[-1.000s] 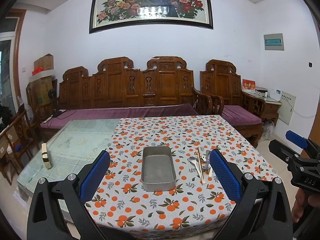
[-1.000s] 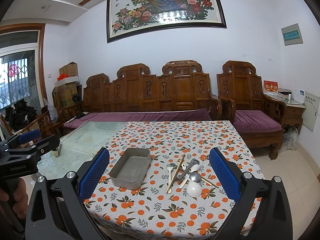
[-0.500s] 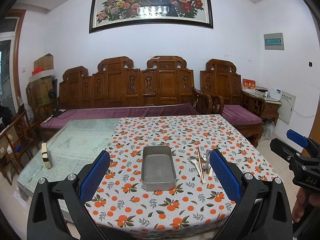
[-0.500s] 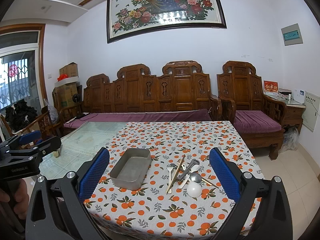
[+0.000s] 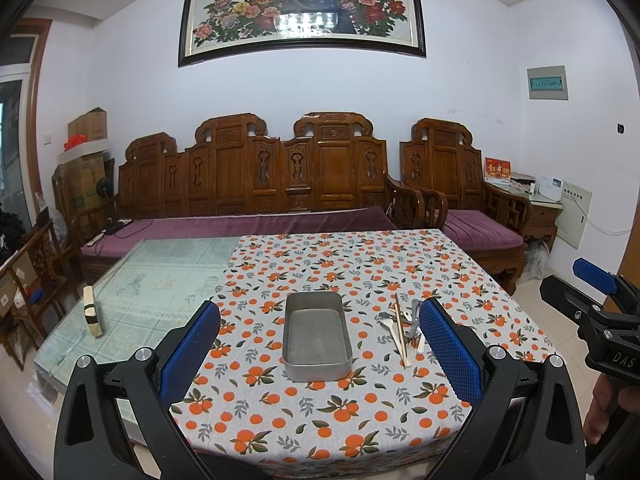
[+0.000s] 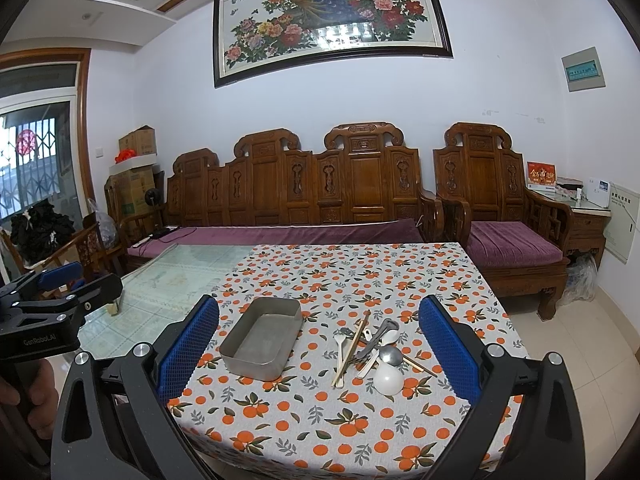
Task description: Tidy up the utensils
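Carved dark-wood sofa (image 5: 280,184) with purple cushion along the back wall, matching armchair (image 6: 500,208) to its right, framed peacock-and-peony painting (image 5: 300,8) above. Tabletop (image 5: 160,280): glass over a pale green patterned sheet on the left part, right part under a grey cloth with orange fruit print (image 6: 360,280). Left gripper (image 5: 318,356) and right gripper (image 6: 318,354) both hover off the near edge, fingers spread wide, nothing between them; black frames, blue pads with a knurled diamond texture. Rectangular metal tray (image 5: 316,336), dull grey, rounded corners, sits empty on the cloth toward the near edge, roughly mid-width. Utensil pile (image 6: 372,348) lies just right of the tray, not touching it: pale wooden chopsticks (image 6: 350,352), white spoons, a metal spoon, a fork, a round white ladle bowl (image 6: 388,378) nearest the edge, all crossed over each other. Small wooden block (image 5: 92,316) stands on the glass near the left edge. In the left wrist view the right finger pad hides part of the pile.
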The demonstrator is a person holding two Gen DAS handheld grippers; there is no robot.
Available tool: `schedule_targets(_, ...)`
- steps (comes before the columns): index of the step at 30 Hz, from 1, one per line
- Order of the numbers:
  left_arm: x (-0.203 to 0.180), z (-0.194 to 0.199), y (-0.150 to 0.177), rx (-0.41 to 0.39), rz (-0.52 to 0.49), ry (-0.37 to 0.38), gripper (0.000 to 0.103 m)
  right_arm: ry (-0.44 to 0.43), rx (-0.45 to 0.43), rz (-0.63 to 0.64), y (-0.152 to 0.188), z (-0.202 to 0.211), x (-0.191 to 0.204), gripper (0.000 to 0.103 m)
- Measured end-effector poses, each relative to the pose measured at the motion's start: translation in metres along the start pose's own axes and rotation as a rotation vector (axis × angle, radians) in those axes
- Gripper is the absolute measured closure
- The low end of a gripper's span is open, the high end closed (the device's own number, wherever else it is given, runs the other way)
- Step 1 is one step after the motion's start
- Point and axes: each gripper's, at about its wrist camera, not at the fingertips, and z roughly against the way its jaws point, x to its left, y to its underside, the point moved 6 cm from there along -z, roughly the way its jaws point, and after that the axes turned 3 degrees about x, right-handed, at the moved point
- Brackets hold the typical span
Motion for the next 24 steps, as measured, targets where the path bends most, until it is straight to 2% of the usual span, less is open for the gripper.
schedule_targets(24, 0.0005, -0.0037, 0.0024, 0.017, -0.002, 0.000, 0.006, 0.004, 0.016, -0.004, -0.0051, -0.0011, 0.0019, 0.003)
